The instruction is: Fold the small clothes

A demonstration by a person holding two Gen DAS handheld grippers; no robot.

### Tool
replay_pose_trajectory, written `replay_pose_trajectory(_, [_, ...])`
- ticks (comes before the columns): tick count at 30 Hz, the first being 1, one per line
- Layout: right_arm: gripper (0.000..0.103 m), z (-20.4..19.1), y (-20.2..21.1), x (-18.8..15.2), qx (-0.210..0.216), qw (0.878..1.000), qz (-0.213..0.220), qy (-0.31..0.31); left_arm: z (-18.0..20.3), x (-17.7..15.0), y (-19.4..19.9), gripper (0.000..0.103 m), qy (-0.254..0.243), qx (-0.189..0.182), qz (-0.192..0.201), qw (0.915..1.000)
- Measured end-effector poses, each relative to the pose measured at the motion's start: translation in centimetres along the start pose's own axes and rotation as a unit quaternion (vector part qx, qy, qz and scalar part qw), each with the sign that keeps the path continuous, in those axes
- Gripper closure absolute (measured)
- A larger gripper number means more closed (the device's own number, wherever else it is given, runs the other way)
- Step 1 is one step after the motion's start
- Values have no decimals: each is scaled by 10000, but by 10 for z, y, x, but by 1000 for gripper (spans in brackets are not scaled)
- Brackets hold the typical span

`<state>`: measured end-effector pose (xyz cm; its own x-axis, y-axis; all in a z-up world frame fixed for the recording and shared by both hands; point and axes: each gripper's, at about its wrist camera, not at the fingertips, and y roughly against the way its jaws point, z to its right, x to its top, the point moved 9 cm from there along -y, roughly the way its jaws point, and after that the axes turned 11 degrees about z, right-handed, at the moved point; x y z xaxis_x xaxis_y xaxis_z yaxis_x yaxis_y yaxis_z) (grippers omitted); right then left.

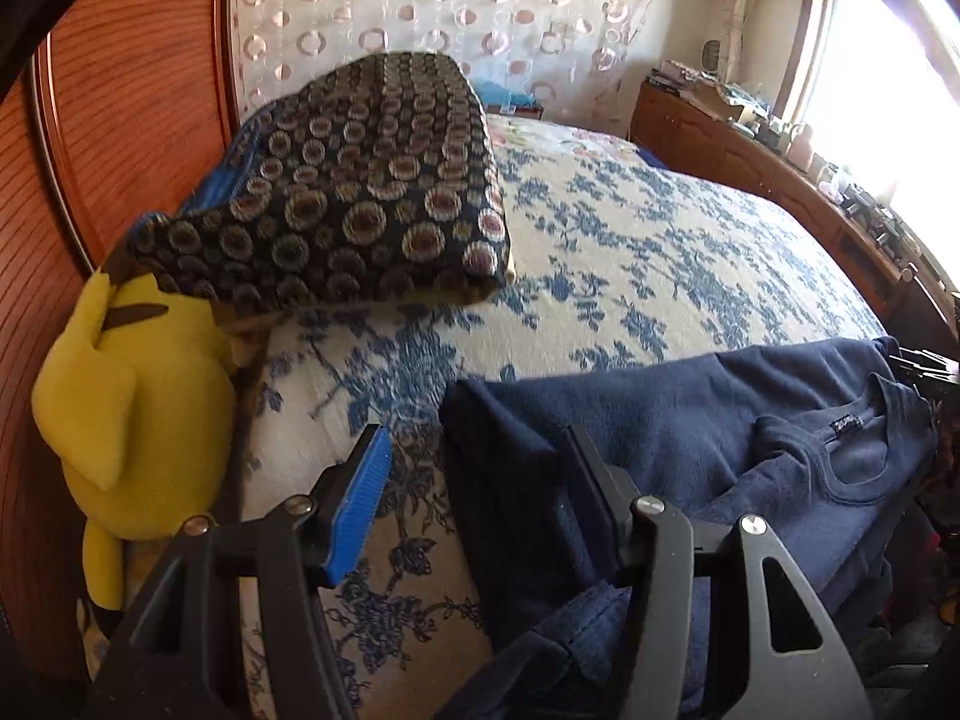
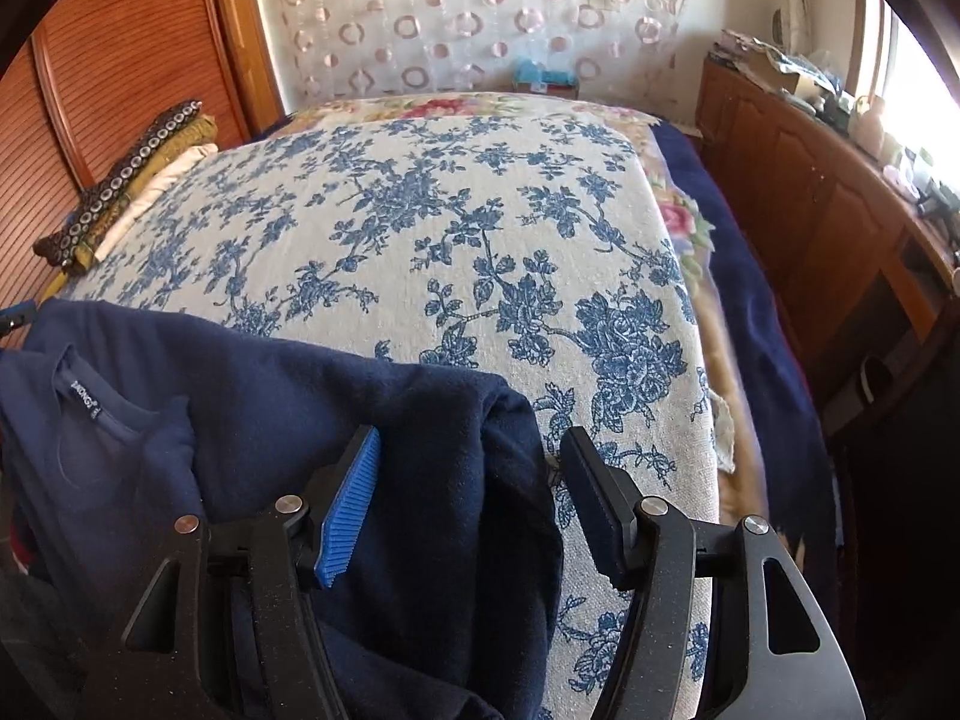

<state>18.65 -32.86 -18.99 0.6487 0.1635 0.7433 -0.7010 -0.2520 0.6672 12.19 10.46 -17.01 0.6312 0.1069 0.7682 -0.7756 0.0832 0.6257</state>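
Note:
A navy blue fleece top (image 1: pixel 720 420) lies at the near edge of the bed, neckline and label (image 1: pixel 846 426) facing up. Its left folded edge sits between the jaws of my left gripper (image 1: pixel 474 456), which stand open; the blue pad (image 1: pixel 360 504) is clear of the cloth. In the right wrist view the same top (image 2: pixel 270 396) fills the lower left. Its right folded edge lies between the jaws of my right gripper (image 2: pixel 468 456), open, with a gap at the black finger (image 2: pixel 591 498).
A white bedspread with blue flowers (image 2: pixel 450 228) covers the bed beyond the top. A stack of folded clothes (image 1: pixel 360 192) sits at the far left by a wooden wardrobe (image 1: pixel 120 120). A yellow plush toy (image 1: pixel 120 390) leans there. A cluttered wooden cabinet (image 2: pixel 810 210) runs along the right.

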Motion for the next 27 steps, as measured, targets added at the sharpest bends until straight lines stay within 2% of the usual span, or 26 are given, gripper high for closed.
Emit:
replay_pose_trajectory(5, [40, -9, -1, -1, -9, 9999, -48, 165, 8, -2, -3, 46, -84, -155, -64, 9998])
replay_pose_trajectory(8, [45, -16, -2, -1, -8, 9996, -82, 282, 17, -2, -5, 54, -157, -289, -170, 9993])
replay_pose_trajectory(9, [53, -19, -1, -1, 46, 9995, -90, 290, 21, -3, -6, 57, -198, -333, -188, 9991])
replay_pose_trajectory(10, [60, -22, -1, -1, 64, 9994, -91, 325, 24, -4, -6, 66, -252, -371, -200, 9988])
replay_pose_trajectory(11, [64, -25, 0, -1, 91, 9992, -91, 386, 29, -5, -7, 71, -321, -381, -229, 9985])
replay_pose_trajectory(13, [87, -33, 2, -2, 233, 9986, -106, 458, 33, -7, -6, 96, -331, -442, -251, 9982])
replay_pose_trajectory(14, [89, -37, 4, -2, 228, 9983, -94, 528, 37, -7, -4, 97, -309, -502, -239, 9980])
replay_pose_trajectory(18, [93, -43, 19, 1, 314, 9982, 119, 502, 50, 9, 29, 100, -355, -622, 224, 9972])
replay_pose_trajectory(22, [94, -44, 60, 24, 284, 9969, 638, 354, 60, 33, 74, 100, -389, -605, 673, 9951])
replay_pose_trajectory(27, [94, -64, 130, 63, 233, 9896, 1217, 735, 80, 77, 150, 100, -624, -787, 1546, 9828])
